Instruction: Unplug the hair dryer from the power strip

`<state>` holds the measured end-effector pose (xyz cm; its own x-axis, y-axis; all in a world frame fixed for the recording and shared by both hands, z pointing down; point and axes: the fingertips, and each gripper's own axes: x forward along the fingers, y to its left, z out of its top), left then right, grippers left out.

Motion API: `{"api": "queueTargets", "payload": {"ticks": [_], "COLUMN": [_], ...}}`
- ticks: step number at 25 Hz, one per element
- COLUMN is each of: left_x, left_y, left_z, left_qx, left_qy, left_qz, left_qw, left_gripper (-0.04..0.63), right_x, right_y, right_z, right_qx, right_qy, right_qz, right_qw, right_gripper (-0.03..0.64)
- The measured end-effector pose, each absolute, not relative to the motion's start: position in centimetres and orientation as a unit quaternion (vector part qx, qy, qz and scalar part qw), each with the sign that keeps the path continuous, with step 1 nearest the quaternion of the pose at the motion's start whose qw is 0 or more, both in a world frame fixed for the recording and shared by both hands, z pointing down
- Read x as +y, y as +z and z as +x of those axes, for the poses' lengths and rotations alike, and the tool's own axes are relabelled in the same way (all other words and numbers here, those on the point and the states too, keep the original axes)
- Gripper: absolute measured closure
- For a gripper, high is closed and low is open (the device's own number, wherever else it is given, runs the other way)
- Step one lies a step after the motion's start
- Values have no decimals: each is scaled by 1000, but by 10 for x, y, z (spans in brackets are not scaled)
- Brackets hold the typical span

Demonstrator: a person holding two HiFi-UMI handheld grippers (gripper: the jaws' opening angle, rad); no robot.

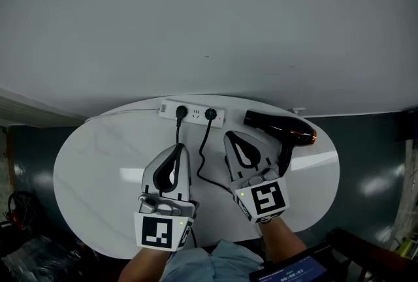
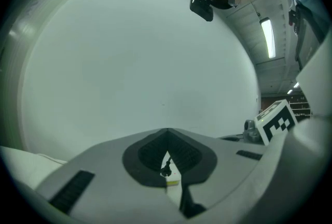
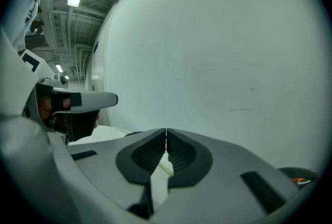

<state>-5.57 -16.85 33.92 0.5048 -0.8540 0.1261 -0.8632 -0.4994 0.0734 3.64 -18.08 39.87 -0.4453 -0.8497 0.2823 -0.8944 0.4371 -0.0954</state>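
Note:
A white power strip (image 1: 196, 113) lies at the far edge of the white oval table (image 1: 98, 163), with two black plugs (image 1: 181, 112) (image 1: 210, 114) in it. The black hair dryer (image 1: 281, 129), with an orange ring at its back end, lies to the strip's right. My left gripper (image 1: 179, 145) is shut and empty, pointing at the left plug from a short way off. That plug (image 2: 166, 170) shows through the gap under the jaw tips in the left gripper view. My right gripper (image 1: 229, 136) is shut and empty too, between the right plug and the dryer.
One black cable (image 1: 177, 134) runs from the left plug under my left gripper. A second cable (image 1: 201, 160) loops between the two grippers. A pale wall (image 1: 209, 19) rises behind the table. A tablet screen (image 1: 294, 271) sits at the near edge.

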Motion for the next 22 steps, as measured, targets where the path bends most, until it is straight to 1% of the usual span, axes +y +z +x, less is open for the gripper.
{"api": "queueTargets", "payload": {"ticks": [8,12,17,18,19,20,22], "left_x": [-196,-207,-213,-214,-215,-217,-219], "left_y": [367,381,389,391,394,396,399], "left_z": [-67,-69,-73,-74,-76,-77,-79], "left_qx": [-513,-519,-520,-521,-522,-523,-525], "left_qy": [44,48,53,54,55,57,60], "left_qz": [851,845,845,844,843,842,840], "left_qw": [99,120,113,116,118,121,123], "left_gripper": [598,597,597,598,597,598,597], "right_x": [-216,-225,-238,-238,-239,-239,-240], "right_y": [445,471,475,476,478,479,478], "right_z": [28,29,16,15,14,13,10], "right_qx": [-847,-843,-864,-866,-868,-869,-872], "right_qy": [134,154,133,137,141,144,142], "right_qz": [500,492,468,463,458,455,449], "right_qw": [123,152,130,130,132,132,132], "right_gripper": [614,614,612,600,557,529,522]}}
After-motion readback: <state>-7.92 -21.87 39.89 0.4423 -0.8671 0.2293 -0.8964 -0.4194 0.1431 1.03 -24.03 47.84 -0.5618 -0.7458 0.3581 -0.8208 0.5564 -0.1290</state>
